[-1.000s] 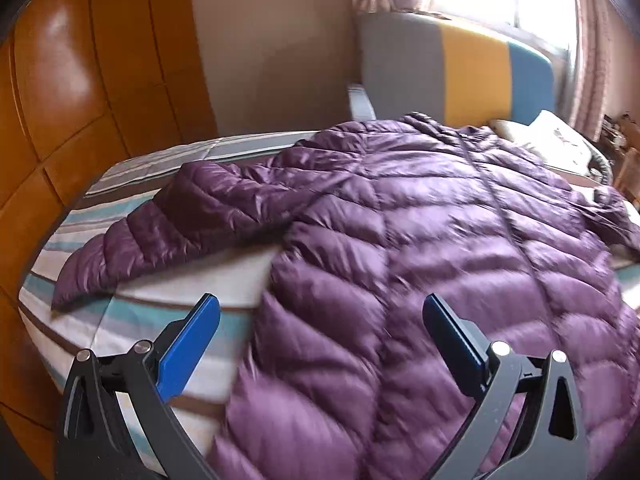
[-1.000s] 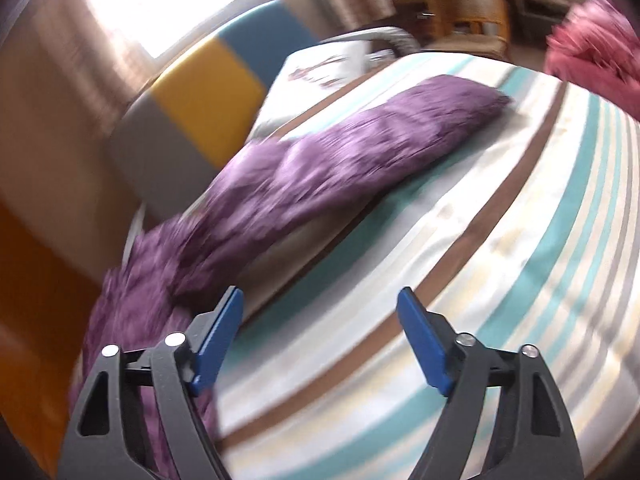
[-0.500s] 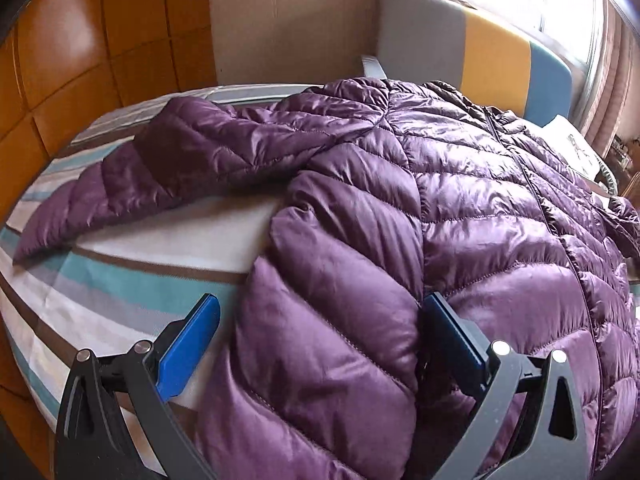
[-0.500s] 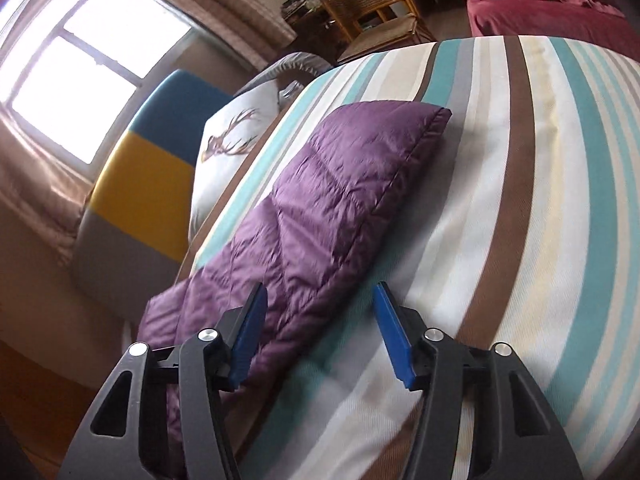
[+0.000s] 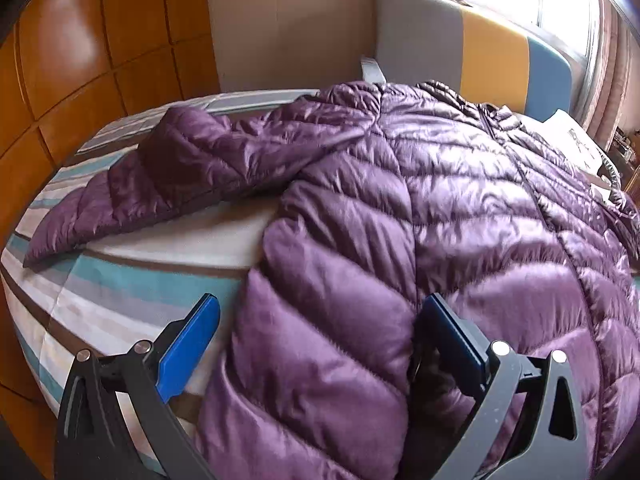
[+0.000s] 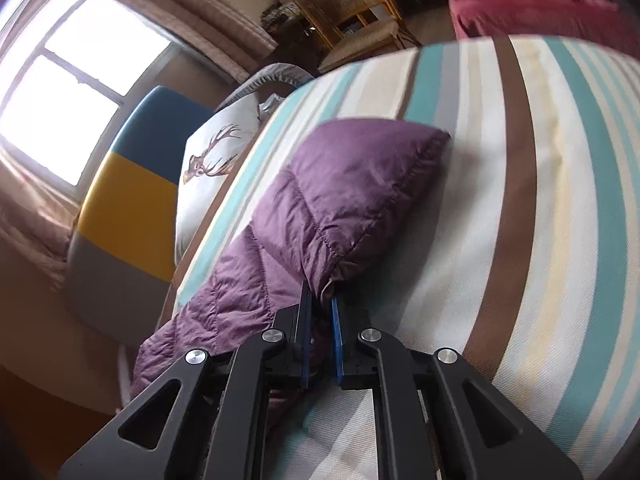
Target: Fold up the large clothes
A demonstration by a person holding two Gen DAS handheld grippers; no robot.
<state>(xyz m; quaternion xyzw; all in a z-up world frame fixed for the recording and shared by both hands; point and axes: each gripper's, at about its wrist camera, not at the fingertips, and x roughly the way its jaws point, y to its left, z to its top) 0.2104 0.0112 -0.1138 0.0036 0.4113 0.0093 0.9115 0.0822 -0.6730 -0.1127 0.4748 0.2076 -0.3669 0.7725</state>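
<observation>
Right wrist view: our right gripper [image 6: 320, 308] is pinching the cuff edge of the purple jacket's sleeve [image 6: 340, 200] on the striped bed [image 6: 540, 200]. Our left gripper [image 5: 320, 344] stands spread over the jacket's side hem [image 5: 320, 352]. We judge the sleeve fold comes next: lift inward across the body.

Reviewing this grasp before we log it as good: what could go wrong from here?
1. The right gripper pinches only the seam edge near the sleeve cuff; slick fabric may slip out when lifted.
2. The left gripper is open, straddling the jacket hem; the puffy quilting may bulge out, so closing may catch one layer only.
3. The other sleeve lies spread toward the bed edge and could slide off during folding.
</observation>
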